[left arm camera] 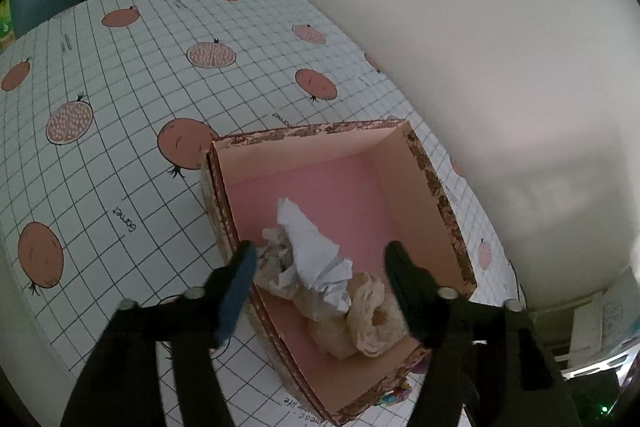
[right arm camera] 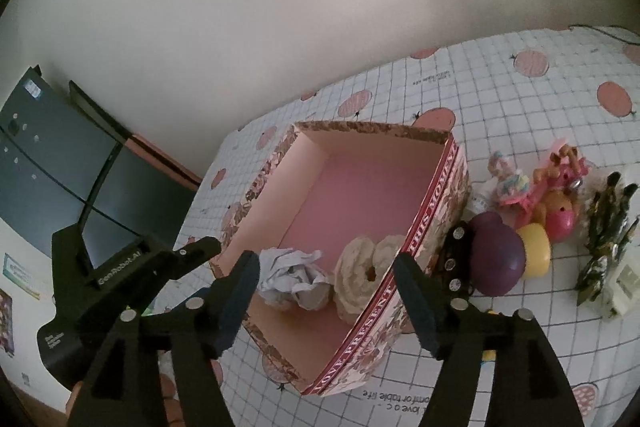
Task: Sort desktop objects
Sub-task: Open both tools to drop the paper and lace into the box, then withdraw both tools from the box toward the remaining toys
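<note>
An open gift box (left arm camera: 434,183) with a pink inside stands on the checked tablecloth (left arm camera: 120,155). In it lie a crumpled white paper ball (left arm camera: 316,247) and cream scrunchies (left arm camera: 372,311). My left gripper (left arm camera: 320,263) hangs open over the box's near end, its fingers on either side of the paper without touching it. In the right wrist view the same box (right arm camera: 424,239) holds the paper ball (right arm camera: 292,277) and scrunchies (right arm camera: 360,273). My right gripper (right arm camera: 326,277) is open above them, with nothing pressed between its pads.
Right of the box lie a studded black band (right arm camera: 456,259), a purple ball (right arm camera: 498,259), a yellow capsule (right arm camera: 534,253), pink toys (right arm camera: 556,195), black-gold clips (right arm camera: 608,223) and a small white item (right arm camera: 624,283). A dark screen (right arm camera: 60,167) stands left, beyond the table edge.
</note>
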